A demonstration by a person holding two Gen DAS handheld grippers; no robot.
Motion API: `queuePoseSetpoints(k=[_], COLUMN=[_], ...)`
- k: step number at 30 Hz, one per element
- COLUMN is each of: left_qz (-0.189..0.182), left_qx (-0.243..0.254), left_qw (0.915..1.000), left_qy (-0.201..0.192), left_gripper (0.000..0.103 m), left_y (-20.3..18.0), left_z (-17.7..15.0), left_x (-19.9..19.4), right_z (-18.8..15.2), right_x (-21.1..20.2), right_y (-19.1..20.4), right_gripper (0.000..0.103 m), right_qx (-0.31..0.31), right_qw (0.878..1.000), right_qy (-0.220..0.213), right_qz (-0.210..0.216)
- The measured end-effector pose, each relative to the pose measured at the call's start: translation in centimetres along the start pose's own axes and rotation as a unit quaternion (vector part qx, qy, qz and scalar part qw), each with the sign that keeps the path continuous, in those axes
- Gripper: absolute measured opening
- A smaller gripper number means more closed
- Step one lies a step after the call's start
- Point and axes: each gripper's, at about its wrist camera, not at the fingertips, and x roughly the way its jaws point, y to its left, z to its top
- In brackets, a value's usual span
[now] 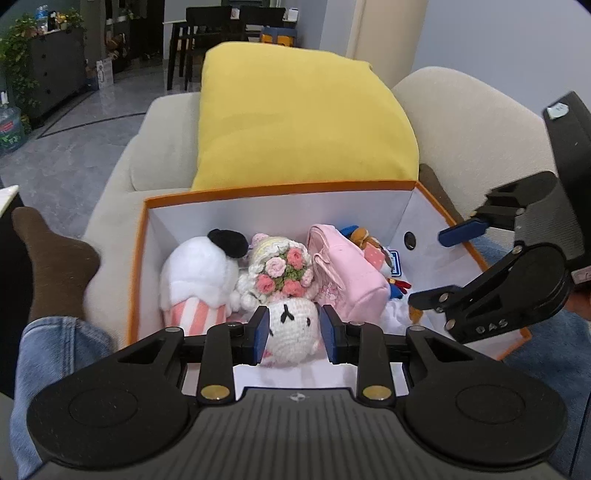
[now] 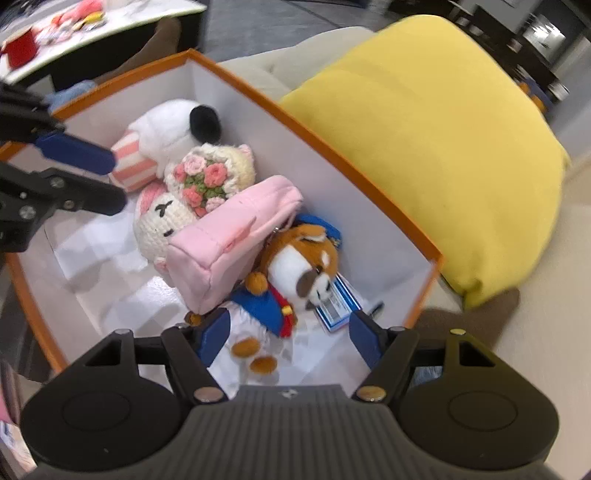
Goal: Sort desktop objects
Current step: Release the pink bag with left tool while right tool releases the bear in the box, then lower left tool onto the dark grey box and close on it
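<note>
An orange-rimmed white box [image 1: 280,190] [image 2: 280,140] stands on a sofa with several soft toys in it. They are a white plush in a pink striped cup [image 1: 195,284] [image 2: 162,129], a crochet flower doll [image 1: 280,269] [image 2: 210,173], a white crochet bunny [image 1: 291,332] [image 2: 162,221], a pink pouch [image 1: 347,273] [image 2: 229,240] and a brown plush in a blue coat [image 2: 303,269]. My left gripper [image 1: 295,334] [image 2: 116,181] hovers open above the bunny, touching nothing. My right gripper [image 2: 290,336] [image 1: 424,267] hangs open over the brown plush, empty.
A big yellow cushion [image 1: 295,118] [image 2: 443,140] lies on the beige sofa [image 1: 461,122] just behind the box. A person's jeans leg and brown sock [image 1: 55,266] sit left of the box. A white table with red items [image 2: 74,33] stands beyond it.
</note>
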Motion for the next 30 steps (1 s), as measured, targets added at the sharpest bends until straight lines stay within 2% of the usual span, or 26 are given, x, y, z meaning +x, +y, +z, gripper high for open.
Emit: queuePoseSetpoints(k=[6, 13, 21, 26, 30], left_qz=[0.002, -0.014, -0.028, -0.038, -0.032], left_qx=[0.009, 0.019, 0.017, 0.004, 0.003], left_qw=[0.9999, 0.9995, 0.9991, 0.9992, 0.9995], left_qy=[-0.011, -0.022, -0.029, -0.016, 0.000], left_gripper=[0.034, 0.034, 0.034, 0.034, 0.034], left_y=[-1.0, -2.9, -4.4, -4.5, -4.5], left_z=[-1.4, -3.8, -7.3, -9.4, -10.8], left_x=[-3.3, -7.0, -10.1, -11.0, -11.0], right_z=[-2.2, -6.5, -13.9, -18.0, -19.6], right_x=[-3.5, -6.8, -10.3, -11.0, -11.1], right_y=[0.8, 2.7, 4.2, 5.2, 7.1], right_gripper=[0.071, 0.071, 0.070, 0.067, 0.067], right_qx=[0.080, 0.156, 0.261, 0.329, 0.342], right_qw=[0.996, 0.986, 0.960, 0.938, 0.933], right_qy=[-0.038, -0.065, -0.096, -0.106, -0.107], right_qz=[0.004, -0.004, -0.010, 0.023, 0.036])
